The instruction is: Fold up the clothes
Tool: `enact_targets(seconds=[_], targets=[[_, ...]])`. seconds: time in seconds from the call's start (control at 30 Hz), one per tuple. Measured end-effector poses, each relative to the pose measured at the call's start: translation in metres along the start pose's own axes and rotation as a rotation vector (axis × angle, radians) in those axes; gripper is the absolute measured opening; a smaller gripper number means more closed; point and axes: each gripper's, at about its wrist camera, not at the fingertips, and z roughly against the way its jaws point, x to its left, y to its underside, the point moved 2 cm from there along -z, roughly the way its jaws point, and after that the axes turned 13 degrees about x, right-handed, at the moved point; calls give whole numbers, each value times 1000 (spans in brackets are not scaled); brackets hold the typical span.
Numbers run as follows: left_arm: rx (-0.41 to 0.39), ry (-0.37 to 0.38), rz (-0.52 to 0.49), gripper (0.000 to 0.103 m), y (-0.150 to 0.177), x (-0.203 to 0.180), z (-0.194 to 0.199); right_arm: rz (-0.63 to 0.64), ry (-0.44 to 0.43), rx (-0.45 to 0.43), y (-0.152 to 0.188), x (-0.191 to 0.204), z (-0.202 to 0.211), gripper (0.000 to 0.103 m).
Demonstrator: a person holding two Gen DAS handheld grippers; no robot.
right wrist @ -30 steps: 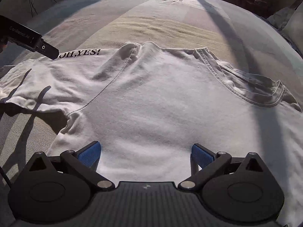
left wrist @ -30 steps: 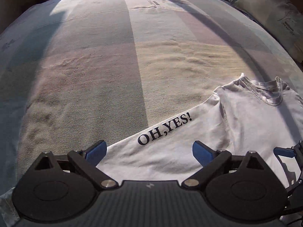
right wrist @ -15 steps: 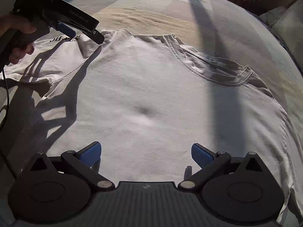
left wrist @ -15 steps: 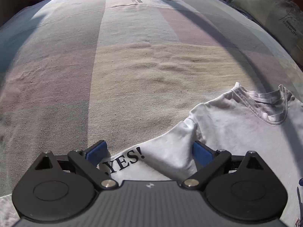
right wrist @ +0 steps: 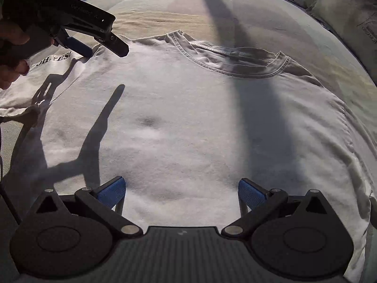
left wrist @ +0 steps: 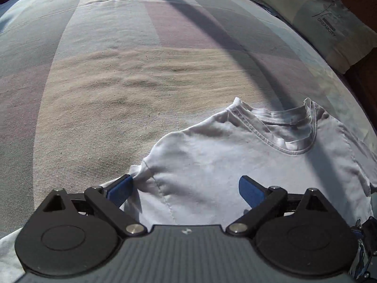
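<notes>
A white T-shirt lies flat on the bed, collar at the far side, its left sleeve printed "OH,YES!". In the left wrist view the shirt fills the lower right. My left gripper is open, low over the left shoulder seam, its left pad touching a bunched fold. It also shows in the right wrist view, hovering over the sleeve seam. My right gripper is open and empty over the shirt's lower body.
The bed cover is striped in pale colours and stretches far to the left and beyond the collar. Pillows lie at the far right edge. A long dark shadow crosses the shirt.
My left gripper has moved right along the sleeve to the shoulder seam; the printed text has left its view. My right gripper has shifted right over the shirt's body. Both stay open.
</notes>
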Motion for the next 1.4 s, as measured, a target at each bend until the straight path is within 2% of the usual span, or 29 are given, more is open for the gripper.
enact_targets(seconds=[0.07, 0.2, 0.33, 0.43, 0.5, 0.7, 0.83, 1.13, 1.2, 1.27, 1.4], targets=[[-19, -66, 13, 96, -9, 1, 5, -15, -2, -7, 1, -1, -1, 103], [-51, 31, -12, 96, -15, -10, 27, -16, 0, -23, 3, 0, 0, 103], [34, 123, -96, 97, -12, -33, 20, -22, 2, -30, 3, 0, 0, 103], [68, 60, -90, 96, -12, -33, -4, -22, 3, -34, 3, 0, 0, 103], [54, 51, -61, 95, -15, -29, -10, -19, 3, -37, 4, 0, 0, 103], [-46, 25, -90, 96, -15, -28, 33, -12, 5, -48, 6, 1, 1, 103], [-66, -34, -86, 96, 9, -13, 63, -13, 1, -25, 3, 0, 1, 103], [17, -162, 78, 96, 91, 45, 51, -3, -6, 26, -5, -1, 2, 103], [23, -238, 100, 96, 99, 59, 48, 12, -4, 33, -6, 0, 3, 103], [18, -348, 140, 99, 101, 80, 52, 27, -4, 42, -8, 3, 4, 103], [-42, -342, 301, 96, 107, 122, 79, 59, -19, 46, -16, 15, 10, 103]])
